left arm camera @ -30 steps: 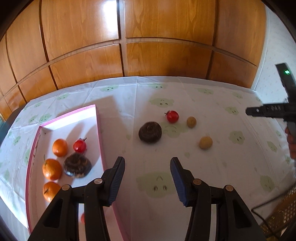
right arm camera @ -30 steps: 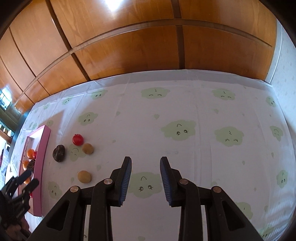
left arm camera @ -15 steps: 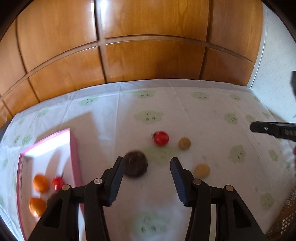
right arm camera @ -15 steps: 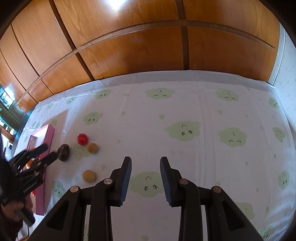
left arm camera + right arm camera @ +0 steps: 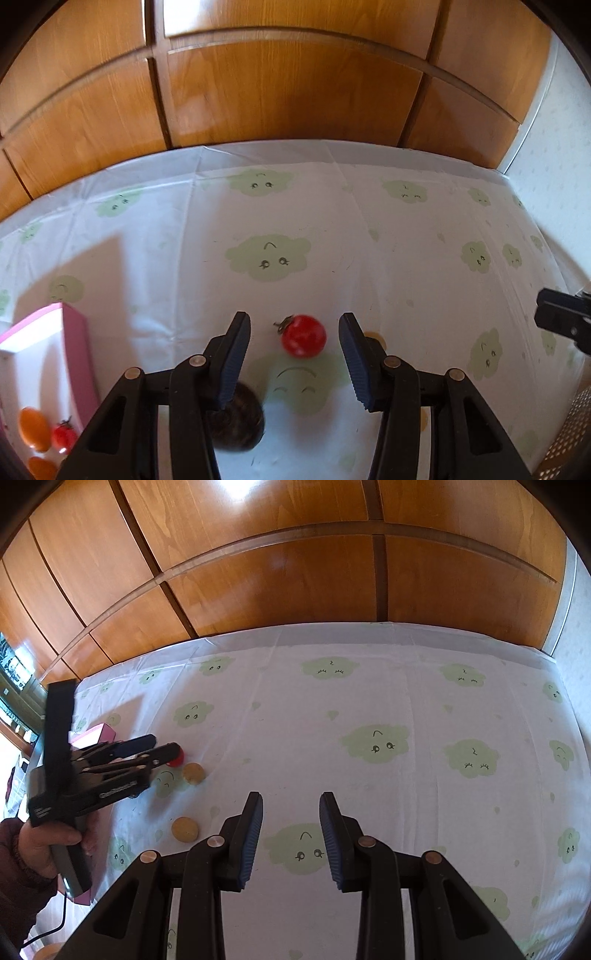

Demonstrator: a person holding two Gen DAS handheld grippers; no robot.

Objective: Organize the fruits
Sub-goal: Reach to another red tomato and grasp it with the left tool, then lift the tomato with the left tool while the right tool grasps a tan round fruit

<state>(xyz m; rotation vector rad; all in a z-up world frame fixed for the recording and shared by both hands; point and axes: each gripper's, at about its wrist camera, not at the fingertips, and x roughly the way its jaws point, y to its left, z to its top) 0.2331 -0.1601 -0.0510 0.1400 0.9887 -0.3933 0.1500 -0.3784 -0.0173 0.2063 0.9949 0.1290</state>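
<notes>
Since a second ago the left gripper (image 5: 294, 356) has swung away from the pink tray (image 5: 75, 354) toward the loose fruit, and its spread fingers (image 5: 234, 363) now frame the red cherry tomato (image 5: 303, 335) without touching it. Nearest that camera, a dark brown fruit (image 5: 236, 421) sits partly hidden under the left finger, while oranges (image 5: 34, 428) and another small tomato (image 5: 63, 436) lie in the tray at the lower left. Just beyond the right finger, a tan fruit (image 5: 375, 339) peeks out. From the right wrist view, the right gripper (image 5: 291, 840) hangs above the cloud-print cloth on the counter (image 5: 369, 716), fingers slightly parted and empty, with two tan fruits (image 5: 185, 828) off to its left. Wooden panels (image 5: 288, 85) rise behind.
</notes>
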